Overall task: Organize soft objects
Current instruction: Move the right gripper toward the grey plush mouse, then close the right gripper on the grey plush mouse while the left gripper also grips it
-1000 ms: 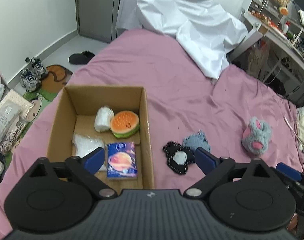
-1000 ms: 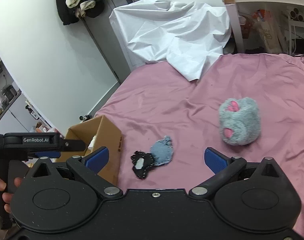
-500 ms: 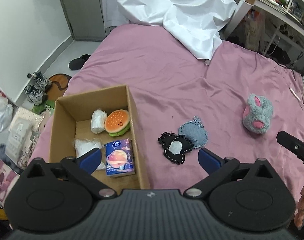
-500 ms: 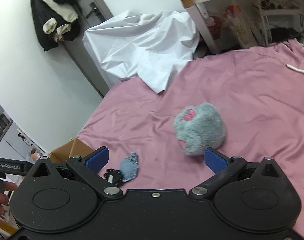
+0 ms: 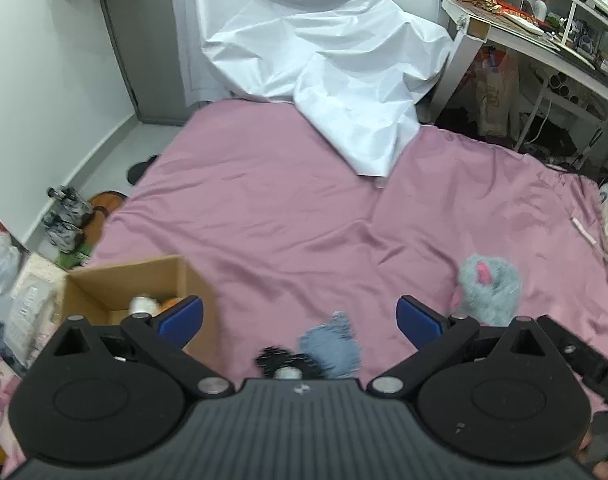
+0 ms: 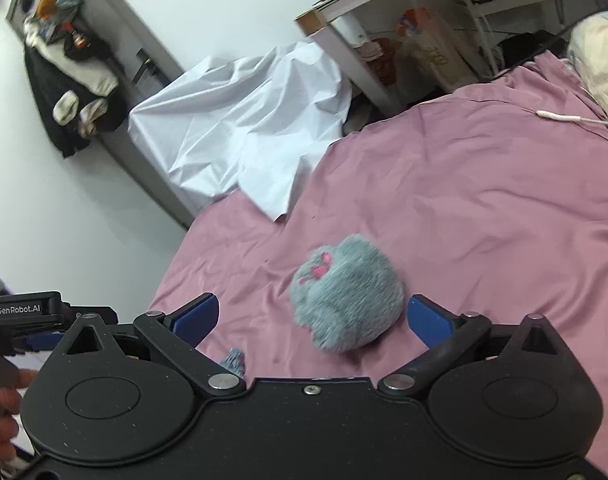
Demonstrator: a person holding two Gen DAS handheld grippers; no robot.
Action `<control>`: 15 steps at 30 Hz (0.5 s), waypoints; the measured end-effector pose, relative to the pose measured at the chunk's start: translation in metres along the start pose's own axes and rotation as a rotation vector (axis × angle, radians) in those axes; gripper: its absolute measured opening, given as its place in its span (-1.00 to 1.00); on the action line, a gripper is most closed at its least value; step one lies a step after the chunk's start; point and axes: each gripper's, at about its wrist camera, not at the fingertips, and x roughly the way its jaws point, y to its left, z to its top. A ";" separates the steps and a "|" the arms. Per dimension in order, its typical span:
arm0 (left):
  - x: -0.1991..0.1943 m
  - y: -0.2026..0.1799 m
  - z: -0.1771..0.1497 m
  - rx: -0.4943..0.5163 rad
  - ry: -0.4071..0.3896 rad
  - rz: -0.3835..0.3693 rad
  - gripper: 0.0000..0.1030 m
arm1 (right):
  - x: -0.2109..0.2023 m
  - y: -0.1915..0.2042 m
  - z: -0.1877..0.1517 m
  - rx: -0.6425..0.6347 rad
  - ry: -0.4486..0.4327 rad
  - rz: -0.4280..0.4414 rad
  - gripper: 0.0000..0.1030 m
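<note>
A grey furry plush with pink marks (image 6: pixel 346 292) lies on the pink bedsheet (image 6: pixel 484 208), between the open jaws of my right gripper (image 6: pixel 312 316). It also shows in the left wrist view (image 5: pixel 490 294). My left gripper (image 5: pixel 300 316) is open and empty above a blue felt piece (image 5: pixel 332 346) and a black felt piece (image 5: pixel 282 362). The cardboard box (image 5: pixel 128 280) sits at the left, with a white roll (image 5: pixel 142 304) and an orange toy partly visible inside. The blue felt edge shows in the right wrist view (image 6: pixel 234 360).
A crumpled white sheet (image 5: pixel 324 64) lies at the bed's far end. A desk with clutter (image 5: pixel 544 40) stands to the right. Shoes (image 5: pixel 64 216) and bags are on the floor at the left. A cream pillow (image 6: pixel 600 60) and a cable (image 6: pixel 564 118) lie at the far right.
My right gripper has moved toward the grey plush, which now lies between its jaws. My left gripper has shifted right and lower, away from the box, over the felt pieces.
</note>
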 end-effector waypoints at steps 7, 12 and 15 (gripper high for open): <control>0.023 -0.036 0.000 -0.044 0.019 -0.098 0.98 | 0.024 -0.012 0.006 0.049 0.015 -0.020 0.40; 0.048 -0.051 0.003 -0.121 0.044 -0.175 0.97 | 0.040 -0.019 0.011 0.054 0.024 -0.055 0.16; 0.062 -0.056 0.005 -0.176 0.056 -0.229 0.93 | 0.048 -0.026 0.015 0.077 0.027 -0.066 0.14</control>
